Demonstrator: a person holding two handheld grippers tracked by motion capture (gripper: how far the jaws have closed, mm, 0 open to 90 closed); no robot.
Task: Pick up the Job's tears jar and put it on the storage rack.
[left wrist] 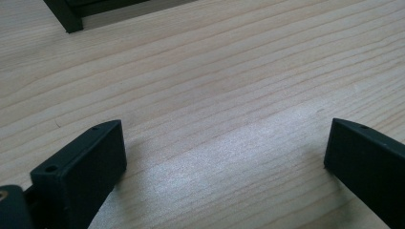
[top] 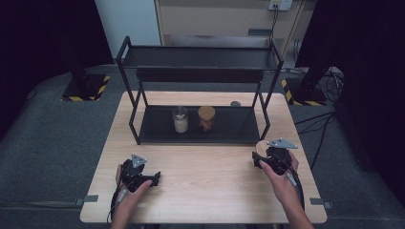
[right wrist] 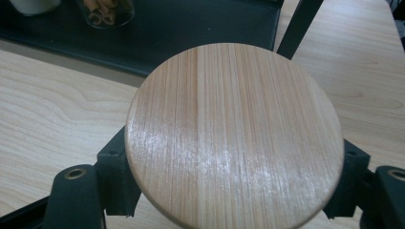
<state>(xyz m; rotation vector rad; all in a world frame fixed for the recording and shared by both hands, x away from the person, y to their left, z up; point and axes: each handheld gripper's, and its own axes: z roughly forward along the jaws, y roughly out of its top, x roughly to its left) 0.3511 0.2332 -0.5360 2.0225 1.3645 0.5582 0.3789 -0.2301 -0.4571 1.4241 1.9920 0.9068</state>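
between the right gripper's jaws a round wooden lid lies flat, face up; left gripper gapes empty.

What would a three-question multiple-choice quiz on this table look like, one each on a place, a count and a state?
1. Where do the jars stand?
A. on the rack's lower shelf
B. on the top shelf
C. on the floor

2. How many jars?
A. one
B. two
C. four

3. The right tool is
A. open
B. shut on a wooden lid
C. shut on a jar

Answers: 1 A, both stand on the rack's lower shelf. 2 B, a white-filled jar and a cork-topped jar. 3 B, the right tool clamps the wooden lid.
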